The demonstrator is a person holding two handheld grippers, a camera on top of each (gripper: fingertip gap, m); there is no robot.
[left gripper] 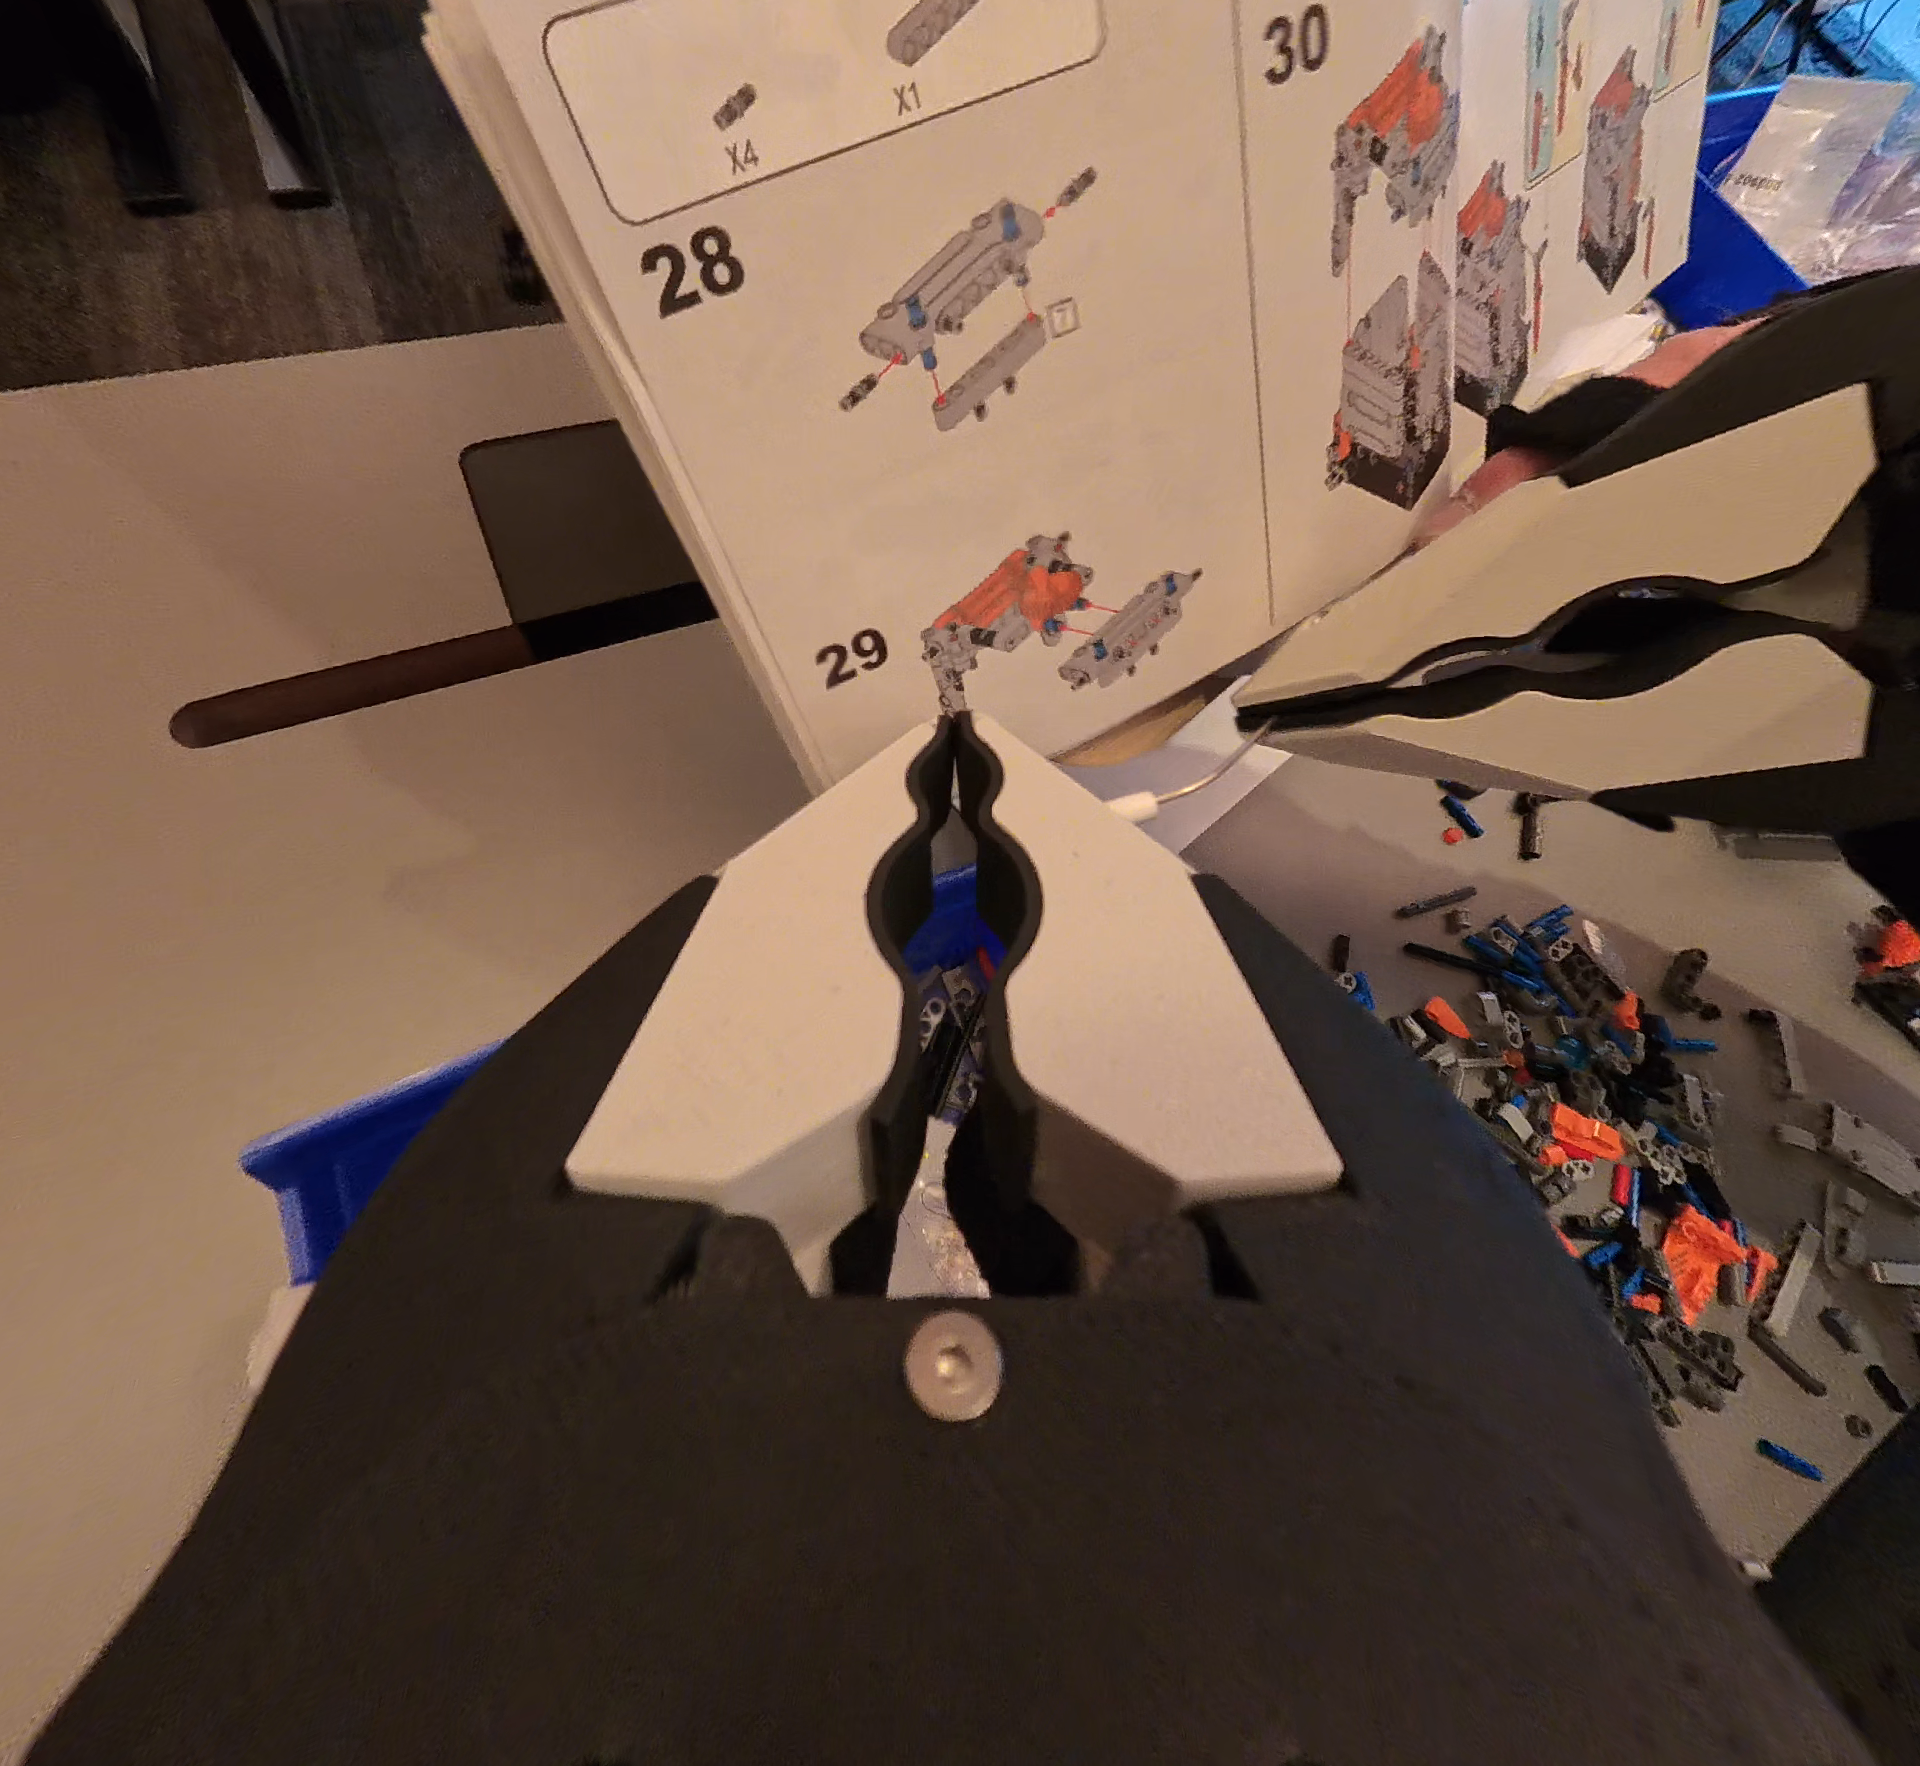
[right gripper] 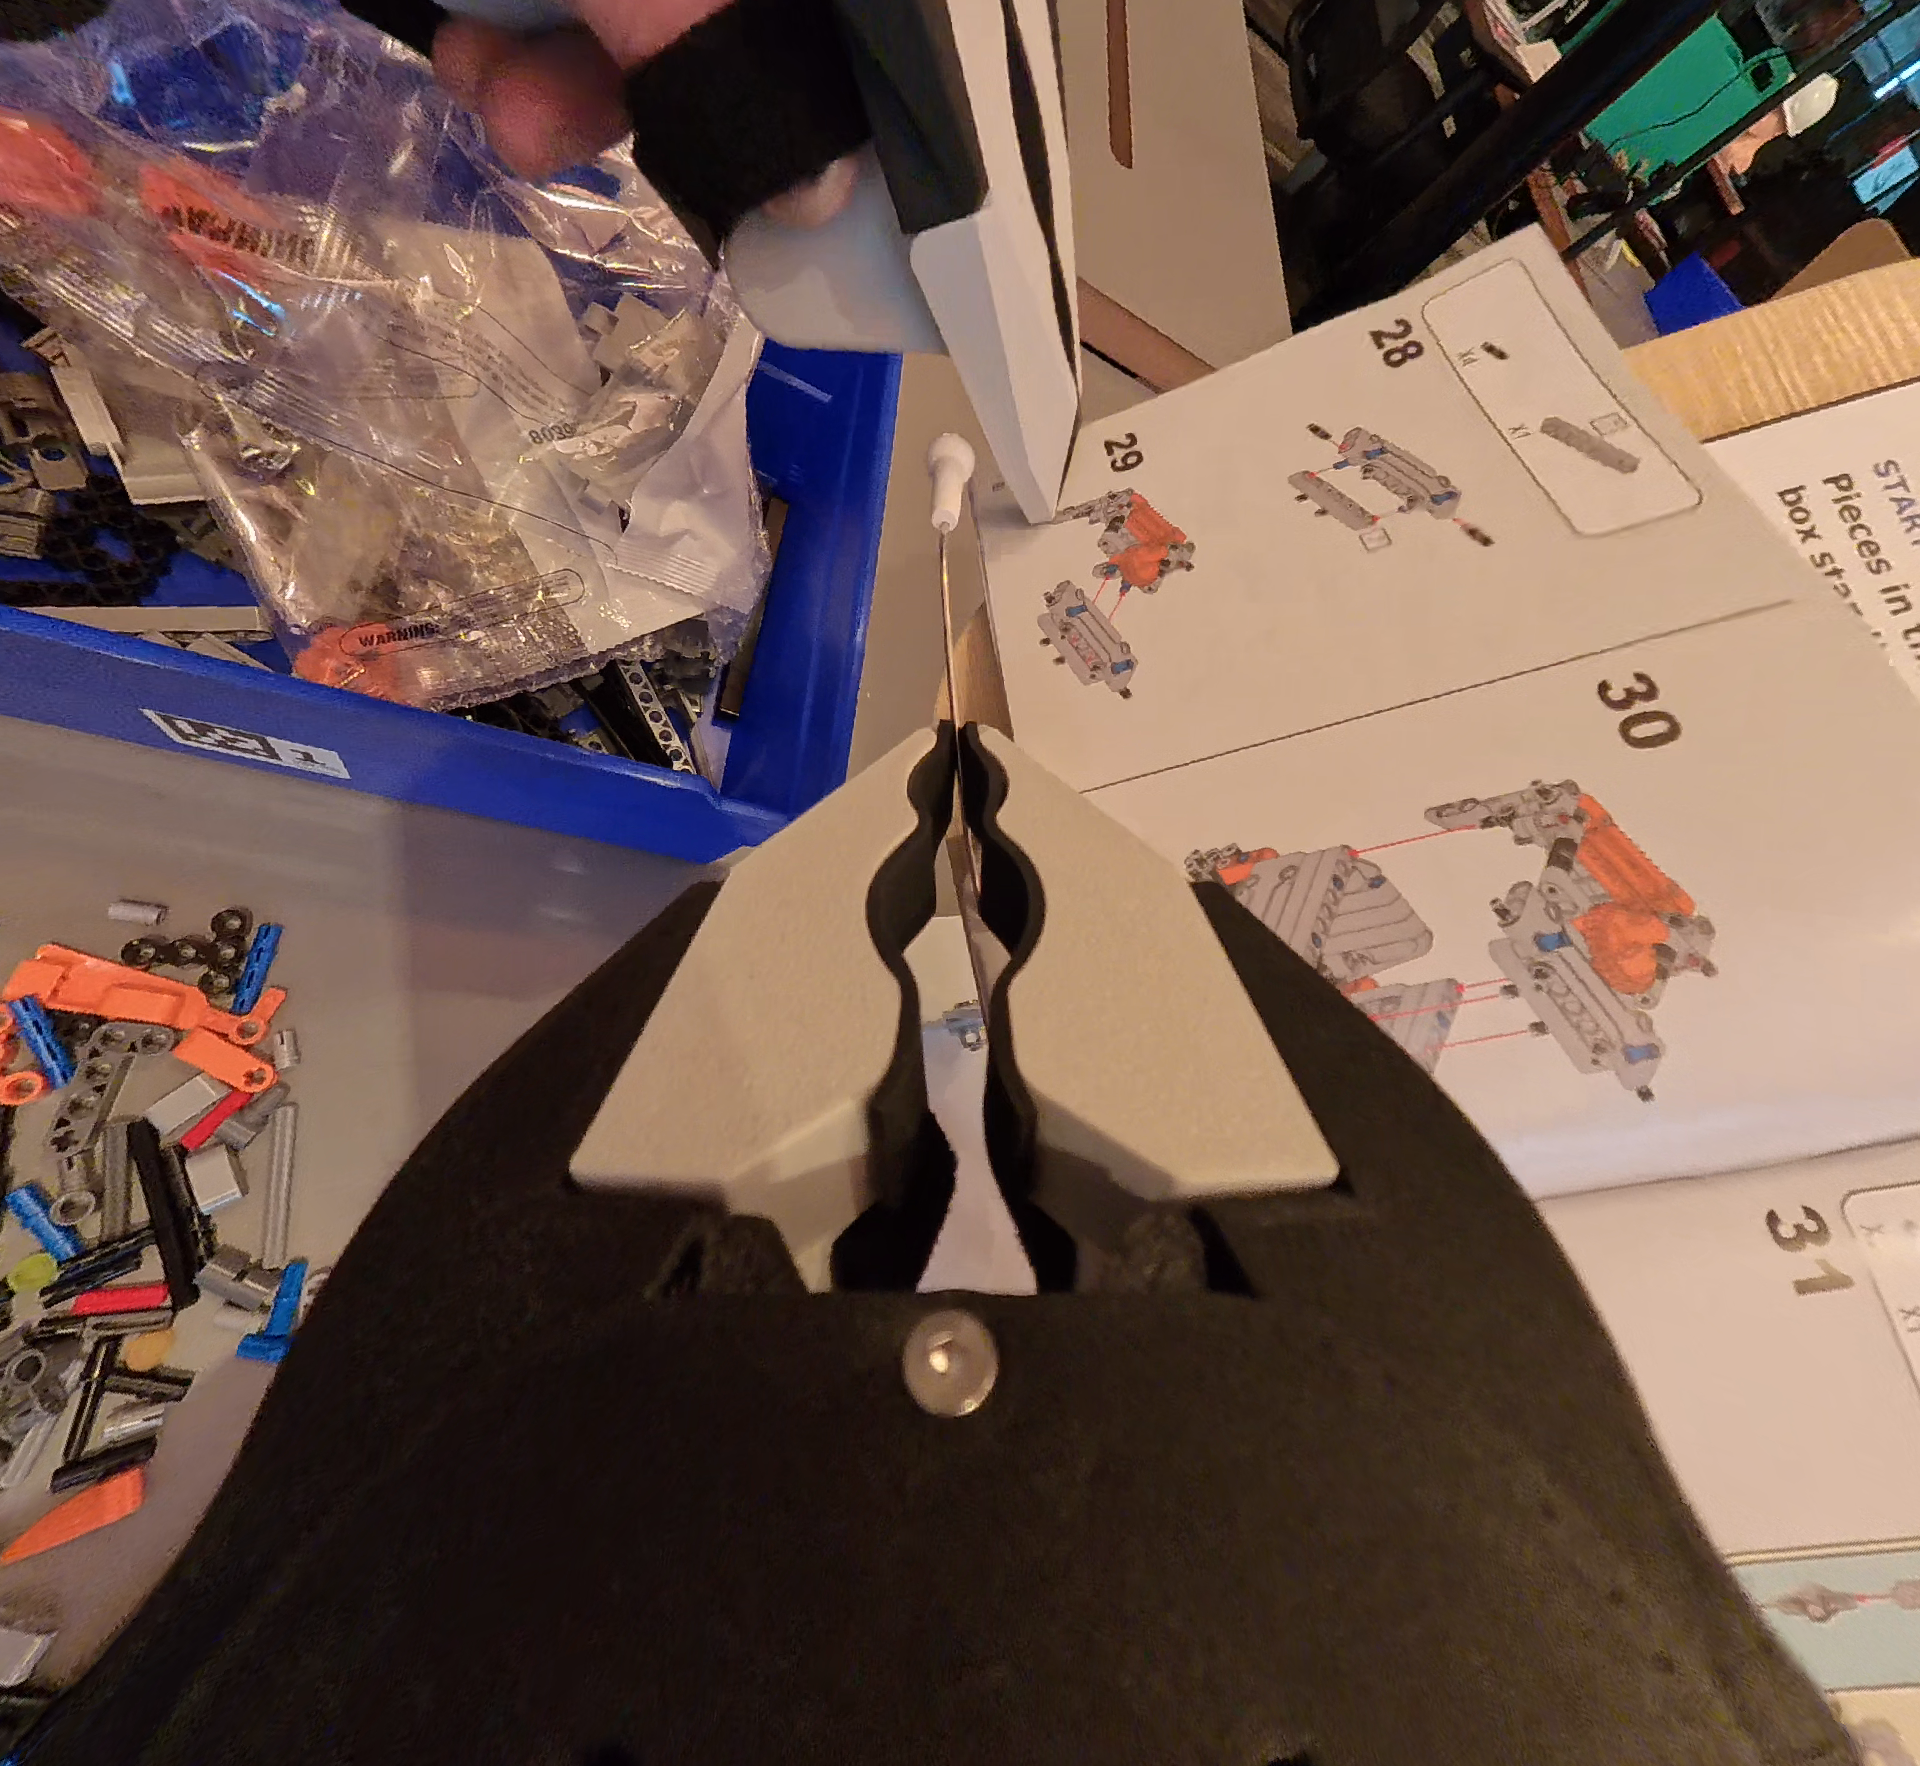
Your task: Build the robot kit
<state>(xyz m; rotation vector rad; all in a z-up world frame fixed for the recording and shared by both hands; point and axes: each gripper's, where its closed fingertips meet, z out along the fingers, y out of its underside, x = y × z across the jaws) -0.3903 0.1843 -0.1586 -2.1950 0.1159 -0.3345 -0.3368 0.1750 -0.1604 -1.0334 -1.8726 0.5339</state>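
- My left fingers (left gripper: 954,729) pinch the near edge of the booklet (left gripper: 935,366).
- My right fingers (right gripper: 954,734) are shut on a thin wire (right gripper: 948,615).
- Paper is light and floppy; it could tear.

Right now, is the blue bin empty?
No, in the right wrist view the blue bin holds clear plastic bags and loose grey and black building pieces.

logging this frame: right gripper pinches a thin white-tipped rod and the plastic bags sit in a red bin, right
No, the bin is blue, not red; the right wrist view shows it. The right gripper does pinch the thin white-tipped rod, and the plastic bags do sit in that bin.
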